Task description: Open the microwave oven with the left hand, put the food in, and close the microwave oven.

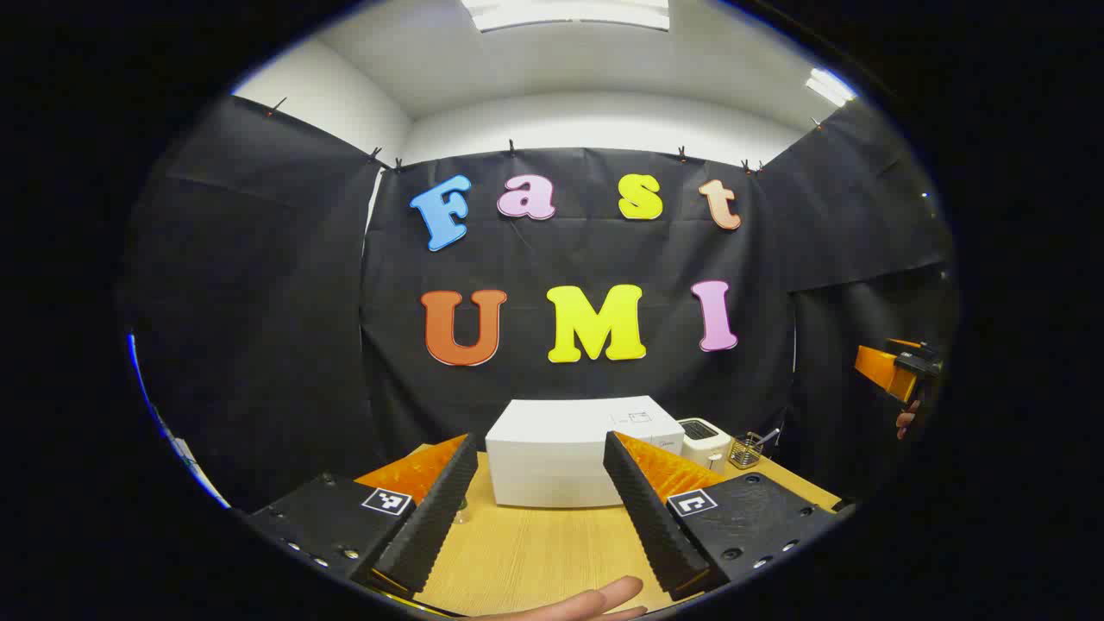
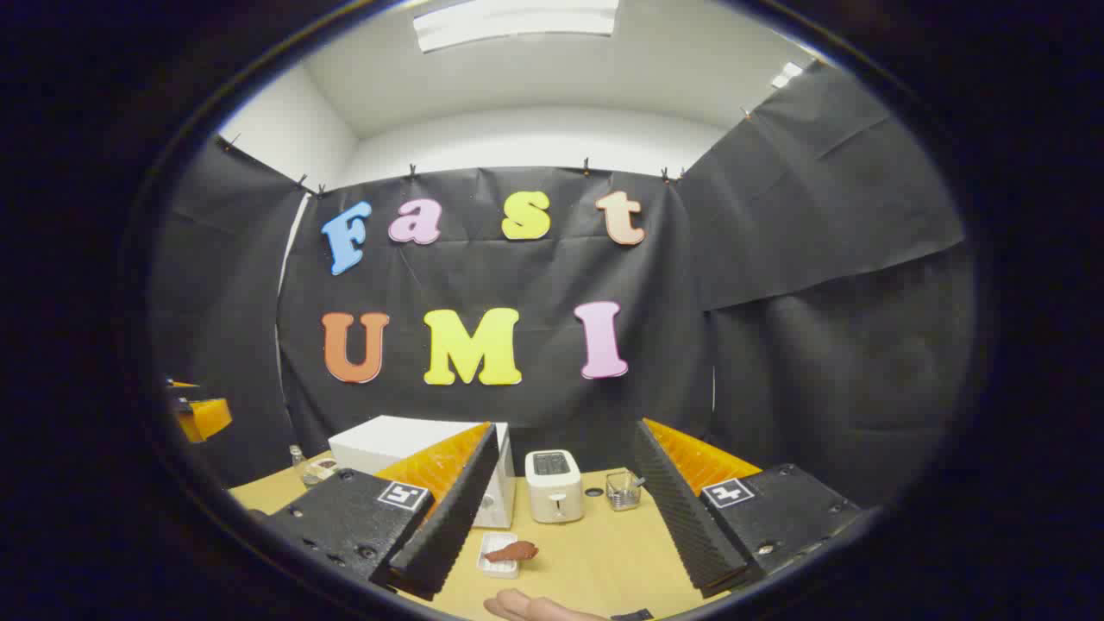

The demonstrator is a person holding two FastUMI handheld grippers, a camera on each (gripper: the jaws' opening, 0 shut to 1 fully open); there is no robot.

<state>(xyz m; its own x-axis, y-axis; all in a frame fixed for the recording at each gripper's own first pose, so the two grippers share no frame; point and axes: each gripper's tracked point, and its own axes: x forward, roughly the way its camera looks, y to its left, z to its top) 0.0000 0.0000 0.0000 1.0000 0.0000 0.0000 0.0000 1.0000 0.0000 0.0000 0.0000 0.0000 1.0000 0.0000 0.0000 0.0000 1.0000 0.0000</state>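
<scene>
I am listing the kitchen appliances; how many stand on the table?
2: the white microwave oven at the back left, the white toaster just right of it. Others may be hidden behind the gripper fingers.

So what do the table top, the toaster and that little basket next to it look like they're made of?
The table top looks like light wood or a wood-look laminate: fine straight grain, matte finish. The toaster appears to be smooth white plastic or painted metal with a soft sheen; which one is hard to tell. The basket looks like thin metal wire: you can see through its mesh.

Both views facing microwave [image 1: 552,461] tabletop
</scene>
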